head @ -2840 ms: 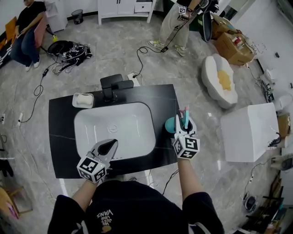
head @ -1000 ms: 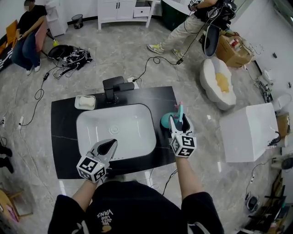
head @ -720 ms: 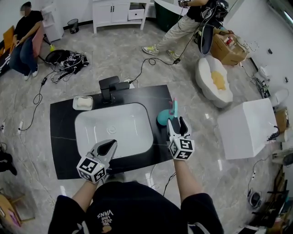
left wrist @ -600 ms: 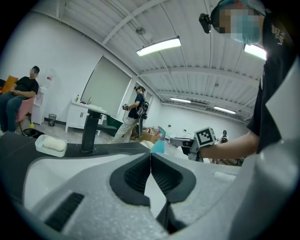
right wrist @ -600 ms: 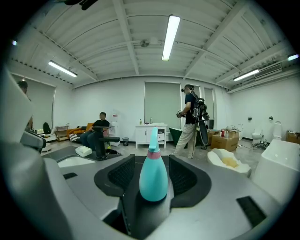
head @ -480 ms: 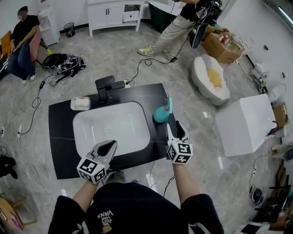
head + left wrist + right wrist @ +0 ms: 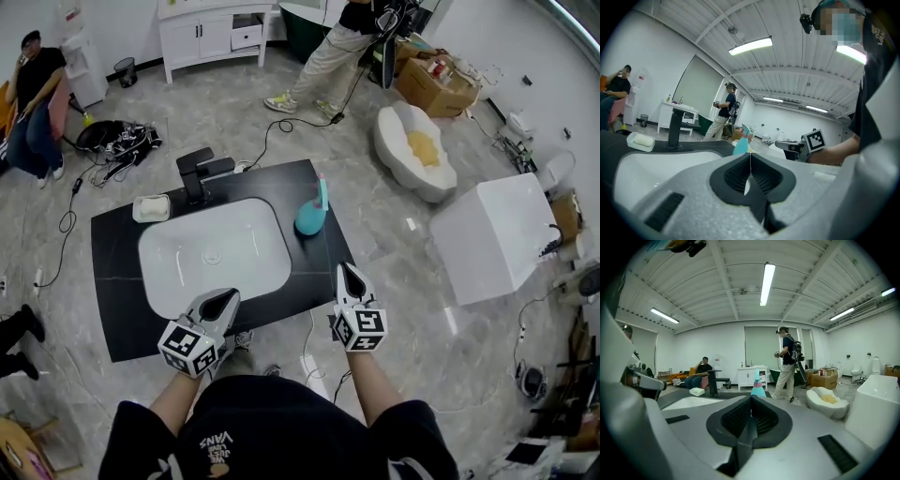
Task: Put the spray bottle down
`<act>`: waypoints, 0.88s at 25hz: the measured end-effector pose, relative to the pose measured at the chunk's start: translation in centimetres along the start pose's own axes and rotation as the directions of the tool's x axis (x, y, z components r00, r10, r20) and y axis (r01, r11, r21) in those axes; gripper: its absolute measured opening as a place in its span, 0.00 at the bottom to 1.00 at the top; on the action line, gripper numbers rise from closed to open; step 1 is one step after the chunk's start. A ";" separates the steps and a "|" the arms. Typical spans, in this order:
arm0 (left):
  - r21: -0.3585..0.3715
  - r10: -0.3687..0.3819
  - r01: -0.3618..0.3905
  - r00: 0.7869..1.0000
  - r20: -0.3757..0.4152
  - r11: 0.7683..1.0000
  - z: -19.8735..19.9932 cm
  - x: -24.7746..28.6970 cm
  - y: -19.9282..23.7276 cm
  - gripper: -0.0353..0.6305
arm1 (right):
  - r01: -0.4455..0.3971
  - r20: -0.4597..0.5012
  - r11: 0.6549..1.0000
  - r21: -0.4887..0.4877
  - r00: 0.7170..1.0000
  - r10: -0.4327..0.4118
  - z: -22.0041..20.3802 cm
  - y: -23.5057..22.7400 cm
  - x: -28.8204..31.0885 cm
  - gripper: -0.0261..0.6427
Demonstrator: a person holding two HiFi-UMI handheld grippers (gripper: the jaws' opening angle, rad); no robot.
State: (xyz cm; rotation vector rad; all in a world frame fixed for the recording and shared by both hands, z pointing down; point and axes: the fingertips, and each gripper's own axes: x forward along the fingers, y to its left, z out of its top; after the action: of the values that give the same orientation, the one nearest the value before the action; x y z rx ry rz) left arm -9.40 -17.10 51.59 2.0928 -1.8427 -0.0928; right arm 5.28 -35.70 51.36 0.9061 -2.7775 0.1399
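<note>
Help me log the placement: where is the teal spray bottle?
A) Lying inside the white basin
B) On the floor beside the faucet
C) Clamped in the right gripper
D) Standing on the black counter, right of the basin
D: the spray bottle stands upright on the black counter, just right of the white basin and apart from the right gripper, whose jaws are together with nothing between them.

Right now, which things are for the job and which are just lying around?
For the job: spray bottle, standing on the black counter; right claw, shut and empty.
Just lying around: sink, faucet, soap dish, left claw.
</note>
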 end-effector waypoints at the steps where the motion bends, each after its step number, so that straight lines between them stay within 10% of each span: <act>1: 0.002 -0.003 0.003 1.000 0.000 1.000 -0.2 -0.1 -0.5 0.08 | -0.006 0.002 1.000 0.007 1.000 0.006 -0.2 0.2 -0.7 0.05; 22: 0.054 0.013 -0.015 0.999 0.043 0.998 -2.3 -3.8 -8.3 0.09 | -0.133 -0.026 0.987 0.090 0.990 0.136 -3.9 4.7 -12.4 0.04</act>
State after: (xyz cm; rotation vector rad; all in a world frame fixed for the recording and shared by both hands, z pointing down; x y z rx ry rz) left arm -1.49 -12.12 50.53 2.1290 -1.9044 -0.0853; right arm 12.98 -24.25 52.13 0.7281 -2.8210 0.2985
